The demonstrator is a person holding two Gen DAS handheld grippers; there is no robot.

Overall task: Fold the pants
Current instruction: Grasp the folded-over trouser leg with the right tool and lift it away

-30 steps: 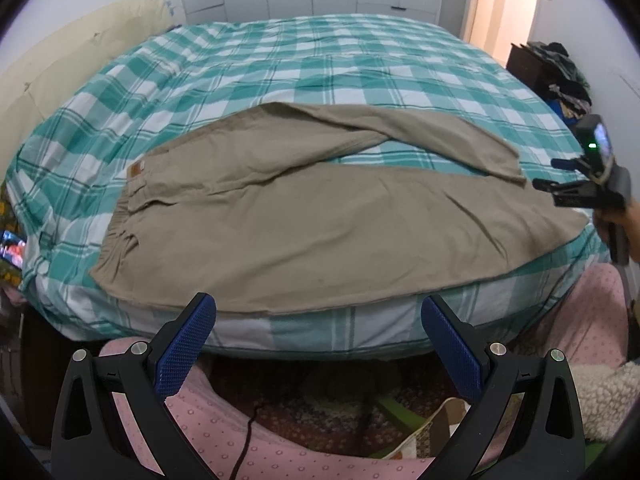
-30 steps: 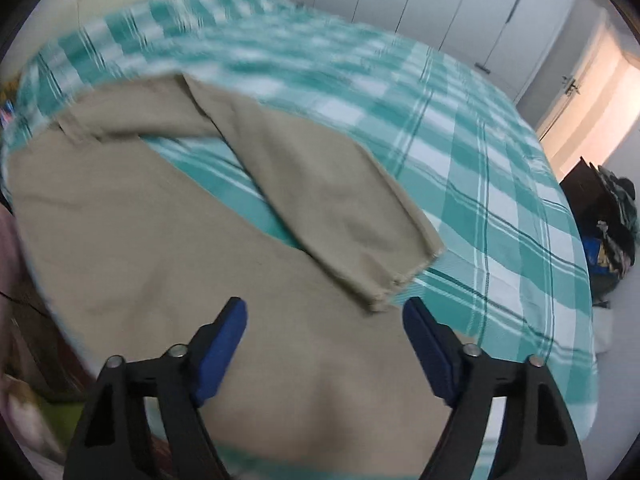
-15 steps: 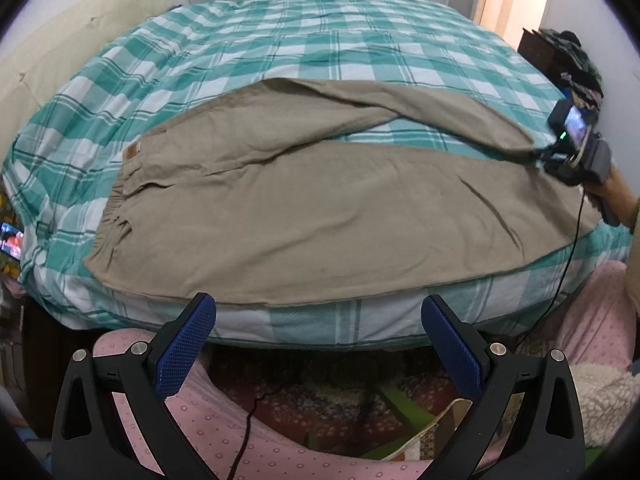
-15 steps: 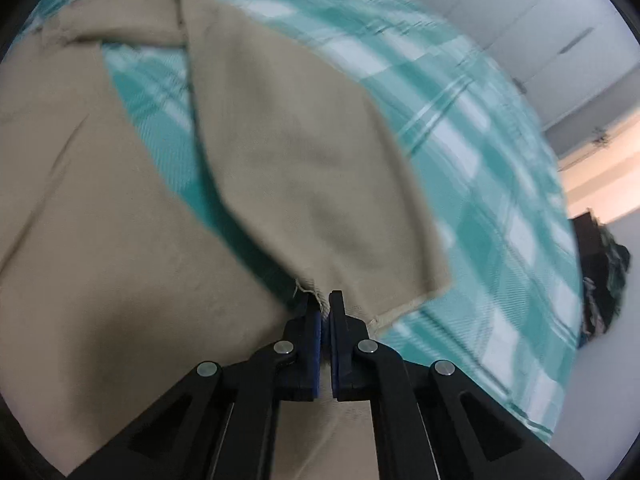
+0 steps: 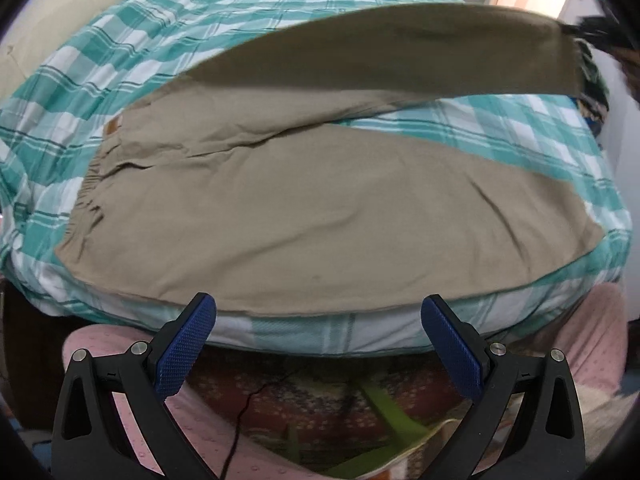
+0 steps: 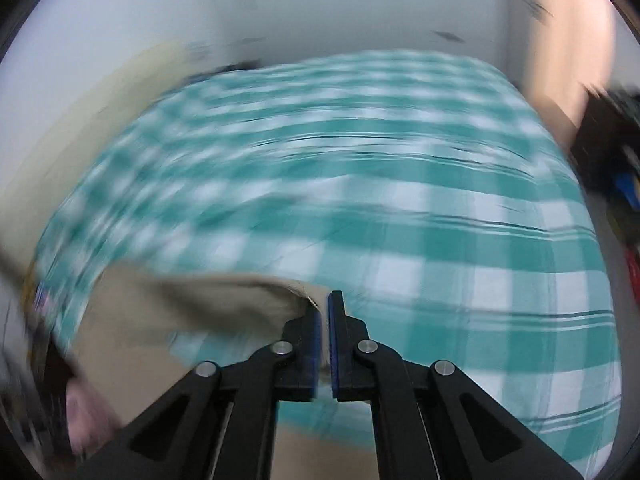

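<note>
Far leg [image 5: 400, 52] of the pants [image 5: 320, 208] now hangs lifted off the bed [image 5: 240, 12], hem pinched in the right hand-held gripper [image 6: 325, 312]; jaws nearly closed, easing apart, cloth between them. Left hand-held gripper [image 5: 318, 344] is wide open, empty, near leg just ahead.

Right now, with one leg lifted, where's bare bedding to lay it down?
Bare checked sheet runs beyond the pants toward the far wall, plus a wedge between the legs. The near bed edge is covered. The right gripper pinches the lifted hem, jaws easing open.
</note>
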